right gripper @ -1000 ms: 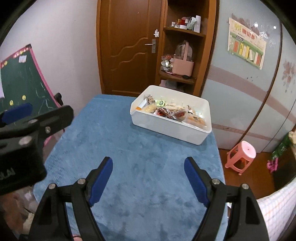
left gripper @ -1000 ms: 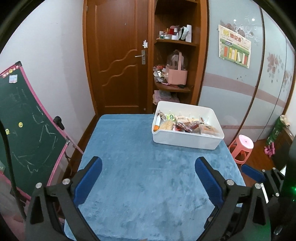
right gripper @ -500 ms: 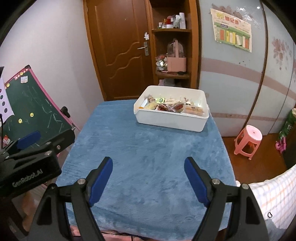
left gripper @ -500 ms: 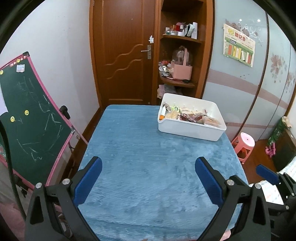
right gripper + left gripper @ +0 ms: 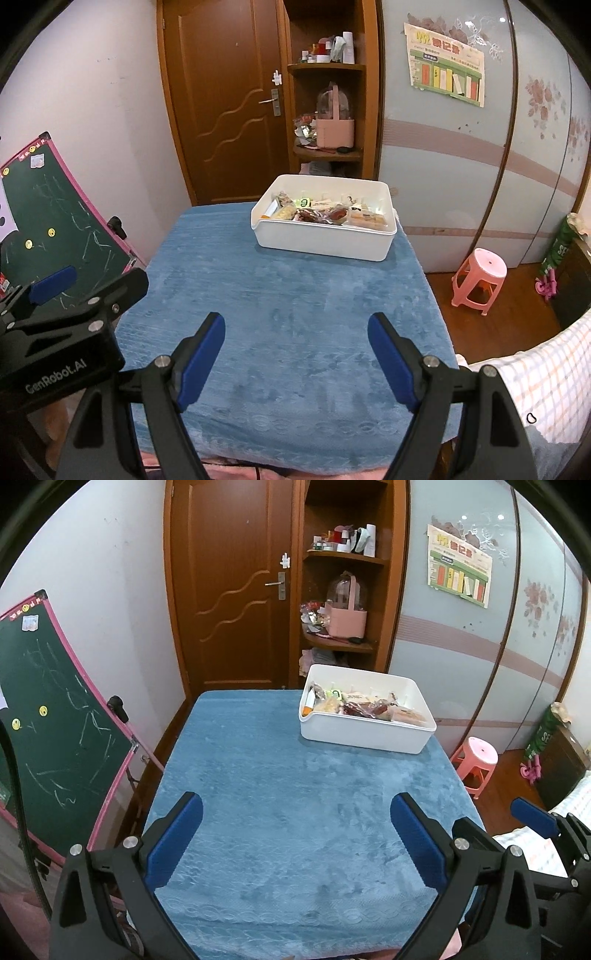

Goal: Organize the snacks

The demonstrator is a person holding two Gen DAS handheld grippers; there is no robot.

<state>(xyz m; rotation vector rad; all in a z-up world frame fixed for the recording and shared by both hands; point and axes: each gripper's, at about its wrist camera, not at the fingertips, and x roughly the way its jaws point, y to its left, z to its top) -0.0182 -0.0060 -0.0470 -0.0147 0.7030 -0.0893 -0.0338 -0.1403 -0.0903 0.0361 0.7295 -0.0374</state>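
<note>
1. A green chalkboard point(image 5: 55, 716) is seen leaning at the left wall.
2. A blue plush cloth point(image 5: 280, 797) covers the table.
3. Both the left gripper point(image 5: 295, 834) and right gripper point(image 5: 295, 350) are held wide, empty.
4. Packaged snacks point(image 5: 365, 709) are kept in a white bin point(image 5: 362, 734) at the far right corner.
5. A pink stool point(image 5: 480, 277) is seen on the floor.

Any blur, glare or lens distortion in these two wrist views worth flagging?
Left wrist view: sharp, strong fisheye bending of the door, dark vignette corners, small light glints high on the wardrobe. Right wrist view: equally sharp, same bowing; snacks in the white bin stay legible.
</note>
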